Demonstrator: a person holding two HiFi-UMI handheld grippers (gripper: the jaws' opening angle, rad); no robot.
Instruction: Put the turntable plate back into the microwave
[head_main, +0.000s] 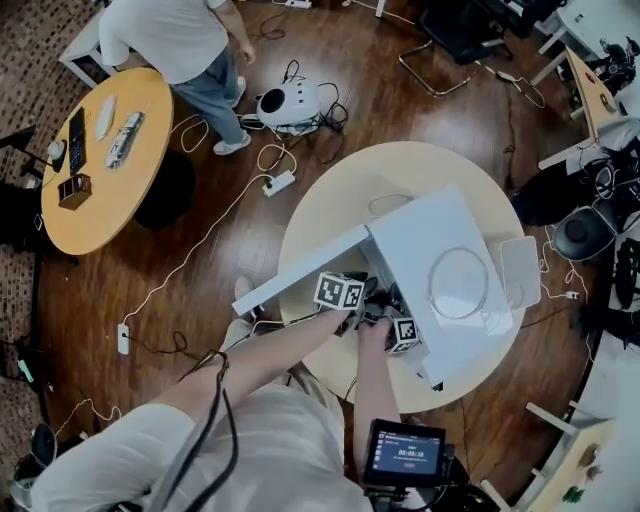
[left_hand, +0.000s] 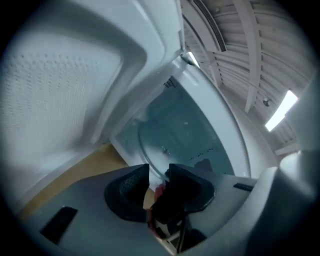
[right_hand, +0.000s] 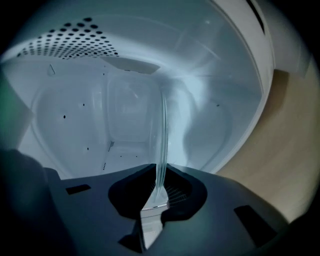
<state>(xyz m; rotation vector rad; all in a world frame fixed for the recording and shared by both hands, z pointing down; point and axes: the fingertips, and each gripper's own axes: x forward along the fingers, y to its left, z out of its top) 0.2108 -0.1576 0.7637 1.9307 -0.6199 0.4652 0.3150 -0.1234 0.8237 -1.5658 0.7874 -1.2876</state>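
Well, with only the right hand-held gripper (right_hand: 159, 192) clamped on the near rim of the turntable plate (right_hand: 162, 130), which reaches edge-on into the microwave (right_hand: 75, 115), and the left hand-held gripper (left_hand: 159, 182) open, the glass could slip and crack.

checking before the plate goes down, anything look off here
One thing: a clear round ring or disc lies on top of the white microwave rather than inside. The round glass turntable plate looks intact, clamped in the right gripper.
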